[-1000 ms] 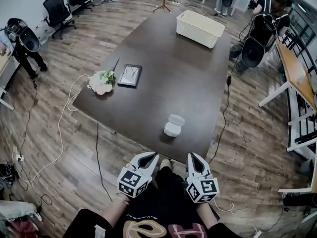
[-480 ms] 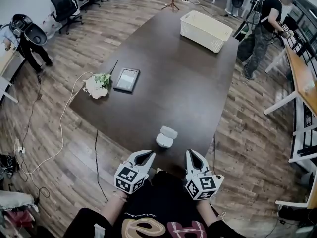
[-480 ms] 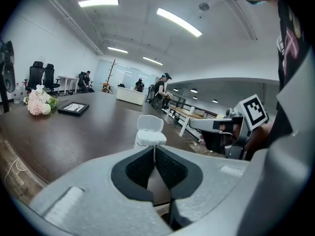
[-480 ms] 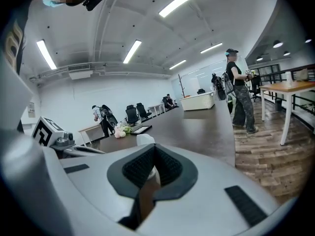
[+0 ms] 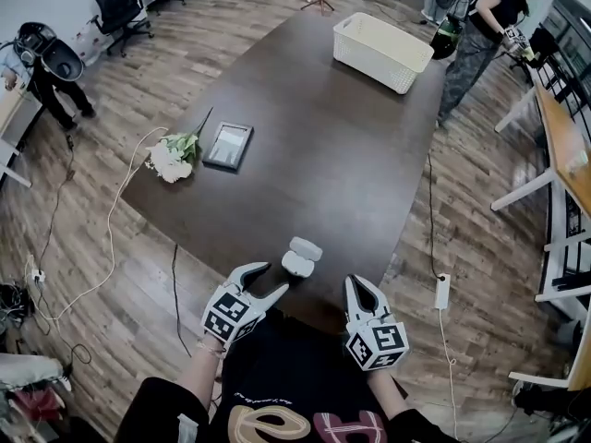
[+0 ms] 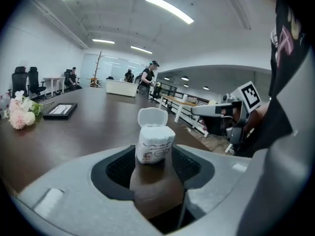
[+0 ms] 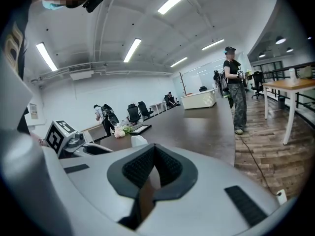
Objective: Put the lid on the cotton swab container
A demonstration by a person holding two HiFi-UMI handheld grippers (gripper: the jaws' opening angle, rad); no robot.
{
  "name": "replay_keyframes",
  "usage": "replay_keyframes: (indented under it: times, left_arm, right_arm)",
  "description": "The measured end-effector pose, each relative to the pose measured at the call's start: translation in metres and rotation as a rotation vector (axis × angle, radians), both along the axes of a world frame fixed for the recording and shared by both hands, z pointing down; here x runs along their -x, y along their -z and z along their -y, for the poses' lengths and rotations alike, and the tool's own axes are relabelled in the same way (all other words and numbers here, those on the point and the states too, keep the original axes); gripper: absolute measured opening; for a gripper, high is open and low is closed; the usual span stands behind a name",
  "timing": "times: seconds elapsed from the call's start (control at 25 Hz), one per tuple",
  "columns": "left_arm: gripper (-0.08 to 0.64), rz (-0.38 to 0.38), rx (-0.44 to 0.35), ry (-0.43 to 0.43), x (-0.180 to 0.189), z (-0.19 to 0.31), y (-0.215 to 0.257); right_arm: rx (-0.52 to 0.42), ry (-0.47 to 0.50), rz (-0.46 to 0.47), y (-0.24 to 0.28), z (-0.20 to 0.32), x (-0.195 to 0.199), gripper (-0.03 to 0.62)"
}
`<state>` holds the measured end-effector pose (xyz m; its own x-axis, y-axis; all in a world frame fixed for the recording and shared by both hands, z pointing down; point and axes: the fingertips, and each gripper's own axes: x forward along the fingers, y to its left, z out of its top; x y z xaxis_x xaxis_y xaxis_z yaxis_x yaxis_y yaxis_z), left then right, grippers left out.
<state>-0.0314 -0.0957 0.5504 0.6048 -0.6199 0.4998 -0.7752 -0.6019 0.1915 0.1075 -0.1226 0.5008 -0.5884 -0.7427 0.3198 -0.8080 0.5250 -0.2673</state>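
The left tool (image 5: pixel 267 279) is seen with jaws apart, just opened, with nothing clamped. The right tool (image 5: pixel 358 290) is seen closed, jaws together. Just beyond the left tips, at one o'clock, the cotton swab container (image 5: pixel 296 265) is found on the tabletop (image 5: pixel 314 137), its lid (image 5: pixel 306 247) flipped open.

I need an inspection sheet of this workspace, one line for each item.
Surface: dark wooden table.
Job's things: cotton swab container near the front edge, lid flipped open.
Clutter: white basket, flowers, picture frame.
Grippers: left gripper fingers just opened, container ahead of them, ungripped; right gripper shut, empty.
Cables: white cable and power strip on floor.
Surroundings: office chairs, people standing, wood floor.
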Motion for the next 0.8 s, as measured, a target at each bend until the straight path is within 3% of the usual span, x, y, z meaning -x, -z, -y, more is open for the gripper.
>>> replay_keyframes:
  times: [0.24,0.44,0.68,0.8]
  left_arm:
    - [0.270,0.112,0.037,-0.228,-0.006,0.014,-0.028]
    - [0.281,0.147,0.076,-0.413,-0.016,0.023,-0.039]
    - [0.281,0.139,0.084,-0.555,-0.029,0.028,-0.043]
    - [0.281,0.180,0.087,-0.610,-0.035,0.028,-0.049]
  right_arm:
    - [0.016,-0.023,-0.007,-0.002,0.007,0.007,0.008]
    - [0.017,-0.055,-0.009,0.001,0.016,0.014,0.008]
    - [0.023,-0.093,-0.019,0.001,0.021,0.019,0.008]
    - [0.022,-0.127,0.017,0.005,0.026,0.016,0.008]
